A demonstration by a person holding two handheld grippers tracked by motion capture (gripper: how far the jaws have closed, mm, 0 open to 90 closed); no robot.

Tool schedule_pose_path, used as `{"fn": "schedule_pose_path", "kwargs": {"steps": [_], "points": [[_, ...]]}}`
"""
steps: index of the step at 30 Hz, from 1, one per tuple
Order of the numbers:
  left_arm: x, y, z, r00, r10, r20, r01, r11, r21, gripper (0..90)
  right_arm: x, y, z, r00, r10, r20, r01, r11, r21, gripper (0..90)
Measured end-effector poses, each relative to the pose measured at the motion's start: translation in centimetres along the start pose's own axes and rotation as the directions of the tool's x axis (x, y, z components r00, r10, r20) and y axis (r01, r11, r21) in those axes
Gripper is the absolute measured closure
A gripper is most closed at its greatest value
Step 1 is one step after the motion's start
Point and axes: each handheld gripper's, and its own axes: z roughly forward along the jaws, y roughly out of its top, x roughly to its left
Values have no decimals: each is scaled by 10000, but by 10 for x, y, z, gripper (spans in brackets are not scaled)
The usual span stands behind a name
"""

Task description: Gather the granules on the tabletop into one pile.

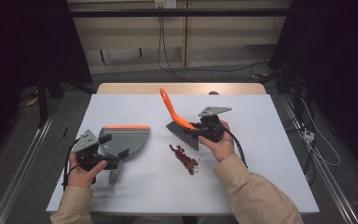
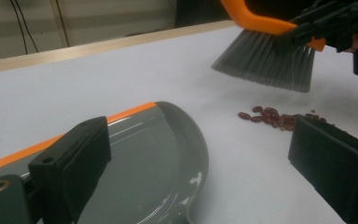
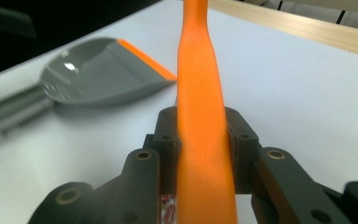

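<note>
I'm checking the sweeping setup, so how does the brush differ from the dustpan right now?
The brush is lifted off the table, tilted, bristles down and orange handle up; the dustpan lies flat on the white table. The right tool is shut on the brush handle; the left tool stands open around the dustpan. The brush hangs close over the red beans; the dustpan lies apart from them. Both are grey with orange.

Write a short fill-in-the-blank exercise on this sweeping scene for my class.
1. The right tongs are shut on the brush's ____ handle.
2. The beans lie between the brush and the ____.
3. The left tongs stand ____ above the dustpan.
4. The brush bristles hang ____ the table.

Missing words: orange; dustpan; open; above
</note>
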Motion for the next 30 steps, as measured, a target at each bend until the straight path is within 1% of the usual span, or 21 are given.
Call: {"fn": "schedule_pose_path", "kwargs": {"steps": [2, 4, 6, 7, 8, 10, 12, 14, 15, 16, 17, 18, 20, 23, 24, 25, 26, 27, 29, 30], "points": [[0, 0, 0, 10000, 33, -7, -33, 10000, 15, 56, -4, -3, 5, 9983, -586, -20, 587, 9983, 63, 712], [1, 0, 0, 10000, 17, -3, -17, 10000, 21, 56, -6, -4, 9, 9943, -1060, -67, 1061, 9943, 136, 712], [1, 0, 0, 10000, 24, -13, -24, 10000, 23, 56, -8, -5, 11, 9921, -1258, -20, 1258, 9918, 202, 712], [1, 0, 0, 10000, 0, -19, 0, 10000, 17, 56, -9, -5, 13, 9913, -1307, -137, 1310, 9912, 205, 712], [0, 0, 0, 10000, -33, -23, 33, 10000, -2, 56, -10, -5, 14, 9895, -1439, -143, 1442, 9894, 196, 712], [1, -1, 0, 10000, -19, -15, 19, 10000, 5, 56, -10, -5, 15, 9838, -1780, -228, 1785, 9837, 210, 712], [1, -1, 0, 10000, -39, -14, 39, 10000, 18, 56, -10, -5, 16, 9748, -2209, -312, 2210, 9753, 22, 712], [1, -1, 0, 10000, -51, -19, 51, 10000, 16, 56, -10, -4, 18, 9659, -2553, -439, 2553, 9668, -56, 711], [1, -1, 0, 10000, -90, -17, 90, 10000, -5, 56, -10, -4, 19, 9607, -2723, -543, 2726, 9621, -24, 711], [2, -1, -1, 10000, -40, -24, 40, 10000, 1, 56, -10, -4, 20, 9552, -2897, -603, 2906, 9568, 61, 712], [2, -1, -1, 10000, -75, -32, 75, 10000, 1, 56, -10, -4, 22, 9487, -3101, -626, 3112, 9503, 100, 711], [2, -1, -1, 9999, -93, -48, 93, 10000, -11, 56, -10, -5, 23, 9405, -3312, -757, 3329, 9429, 120, 711], [2, -1, -2, 10000, -84, -39, 84, 10000, -21, 56, -9, -7, 26, 9234, -3739, -871, 3767, 9262, 177, 711], [3, -1, -2, 9999, -110, -66, 110, 9999, -17, 56, -4, -8, 28, 9015, -4159, -1198, 4200, 9074, 107, 711], [3, -1, -2, 9999, -128, -95, 128, 9999, -20, 56, -2, -8, 29, 8918, -4340, -1278, 4393, 8982, 151, 711], [3, -1, -3, 9998, -162, -95, 161, 9999, -37, 56, 1, -8, 30, 8788, -4545, -1452, 4612, 8872, 140, 712], [3, -1, -3, 9998, -166, -110, 165, 9998, -56, 56, 3, -9, 31, 8720, -4618, -1622, 4701, 8825, 151, 712], [4, -1, -3, 9998, -149, -99, 148, 9999, -71, 56, 5, -9, 31, 8665, -4703, -1673, 4792, 8776, 149, 712], [4, -1, -4, 9998, -130, -127, 129, 9999, -80, 56, 8, -10, 31, 8496, -4908, -1933, 5026, 8644, 140, 711], [4, -1, -4, 9998, -124, -137, 123, 9999, -78, 56, 8, -10, 31, 8499, -4893, -1956, 5014, 8651, 147, 711]]}}
